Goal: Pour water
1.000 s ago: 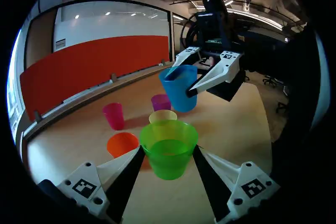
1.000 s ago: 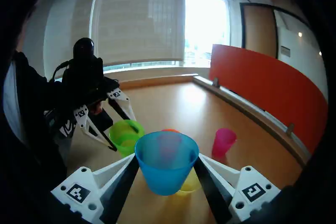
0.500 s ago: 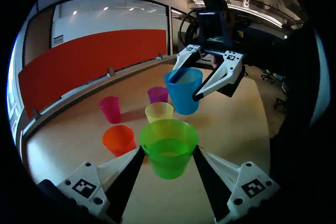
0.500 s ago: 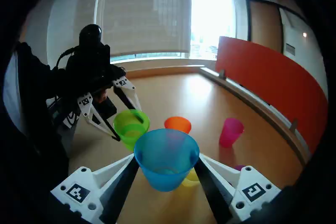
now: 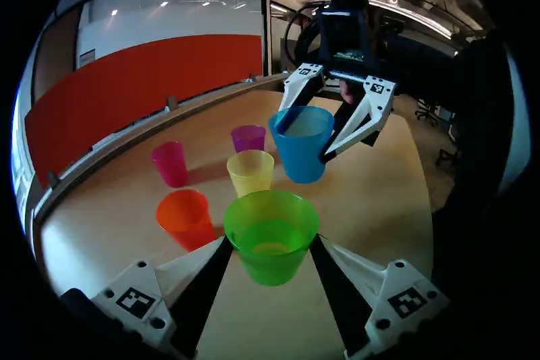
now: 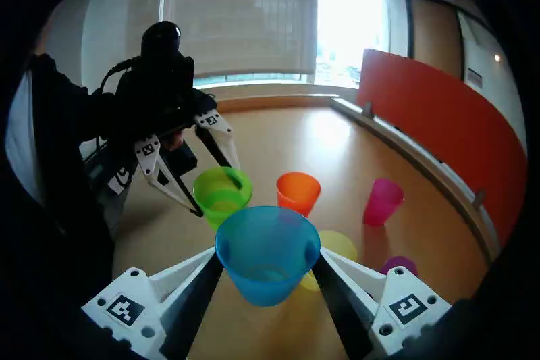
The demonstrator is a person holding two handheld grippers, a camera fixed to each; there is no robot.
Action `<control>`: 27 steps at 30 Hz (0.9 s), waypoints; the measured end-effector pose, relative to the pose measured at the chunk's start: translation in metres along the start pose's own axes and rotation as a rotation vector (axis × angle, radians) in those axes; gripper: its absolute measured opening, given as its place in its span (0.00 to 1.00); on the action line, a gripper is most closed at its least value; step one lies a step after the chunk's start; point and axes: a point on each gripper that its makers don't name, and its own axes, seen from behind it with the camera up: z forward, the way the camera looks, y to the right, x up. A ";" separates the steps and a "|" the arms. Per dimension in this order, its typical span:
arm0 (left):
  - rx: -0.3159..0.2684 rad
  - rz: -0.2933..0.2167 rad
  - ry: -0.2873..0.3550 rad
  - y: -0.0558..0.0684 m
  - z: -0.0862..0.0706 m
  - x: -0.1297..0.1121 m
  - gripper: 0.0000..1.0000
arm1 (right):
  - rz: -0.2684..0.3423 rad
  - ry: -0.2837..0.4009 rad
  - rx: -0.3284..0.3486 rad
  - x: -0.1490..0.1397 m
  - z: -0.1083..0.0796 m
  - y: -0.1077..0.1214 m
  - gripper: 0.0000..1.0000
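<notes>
My left gripper [image 5: 271, 252] is shut on a green cup [image 5: 271, 238] that holds some liquid at its bottom, upright, above the wooden table [image 5: 378, 184]. My right gripper [image 6: 268, 269] is shut on a blue cup [image 6: 267, 262], also upright, with a little liquid inside. In the left gripper view the blue cup [image 5: 302, 142] hangs farther off in the right gripper [image 5: 305, 140], right of the yellow cup. In the right gripper view the green cup [image 6: 222, 194] sits in the left gripper [image 6: 217, 192] at the left.
On the table stand an orange cup [image 5: 183, 217], a yellow cup [image 5: 250, 172], a pink cup [image 5: 170, 163] and a purple cup [image 5: 248, 137]. A red partition [image 5: 135, 83] runs along the table's far edge. A person's dark sleeve [image 6: 61, 130] is behind the left gripper.
Both cups have risen a little above the table; the standing cups now sit lower and clearer in both views. Both grips are unchanged.
</notes>
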 end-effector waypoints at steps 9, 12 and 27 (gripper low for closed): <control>-0.025 0.012 -0.042 -0.001 0.004 -0.009 0.83 | -0.018 -0.027 0.033 -0.012 0.005 -0.007 0.90; -0.031 0.017 -0.052 -0.001 0.005 -0.010 0.83 | -0.019 -0.039 0.040 -0.016 0.007 -0.007 0.90; -0.064 0.050 -0.129 -0.001 0.014 -0.026 0.83 | -0.039 -0.089 0.074 -0.036 0.023 -0.013 0.90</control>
